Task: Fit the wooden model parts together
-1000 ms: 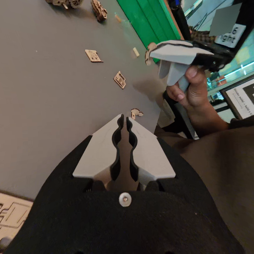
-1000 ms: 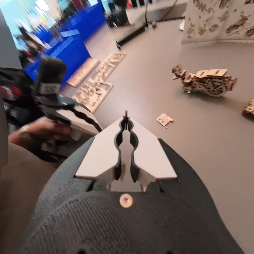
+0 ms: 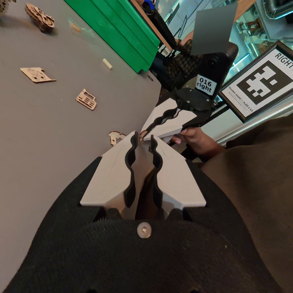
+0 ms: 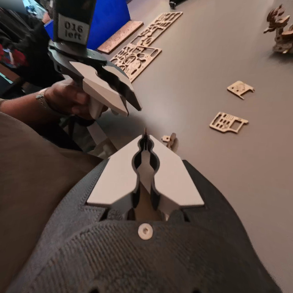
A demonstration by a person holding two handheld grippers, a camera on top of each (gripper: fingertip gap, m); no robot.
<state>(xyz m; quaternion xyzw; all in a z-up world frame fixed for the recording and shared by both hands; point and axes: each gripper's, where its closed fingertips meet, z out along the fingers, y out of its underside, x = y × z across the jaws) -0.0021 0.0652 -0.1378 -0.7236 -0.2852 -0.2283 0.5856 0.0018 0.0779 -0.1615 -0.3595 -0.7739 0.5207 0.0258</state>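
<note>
My right gripper (image 4: 145,137) is shut on a thin wooden part (image 4: 145,132), seen edge-on and sticking out past the fingertips. In the left wrist view the right gripper (image 3: 145,134) reaches in from the upper right. It holds the small wooden part (image 3: 141,136) right at the gap between my left gripper's tips. My left gripper (image 3: 143,137) is open and empty, with the jaws a little apart. It also shows in the right wrist view (image 4: 133,111), hovering over the table edge. A small loose wooden part (image 3: 115,137) lies on the grey table (image 3: 47,126) just left of the left fingers.
Two flat cut-out plates (image 3: 86,99) (image 3: 36,75) lie farther out, also in the right wrist view (image 4: 228,121) (image 4: 240,88). Built wooden models (image 3: 40,16) (image 4: 279,31) stand at the back. Part sheets (image 4: 136,61), a green box (image 3: 118,31), a white peg (image 3: 107,63) and a framed sign (image 3: 261,82) are around. The grippers are tip to tip, or close to it.
The right gripper has come down and in with its part, from high at the right to the left gripper's tips. The left gripper's jaws have opened wider.
</note>
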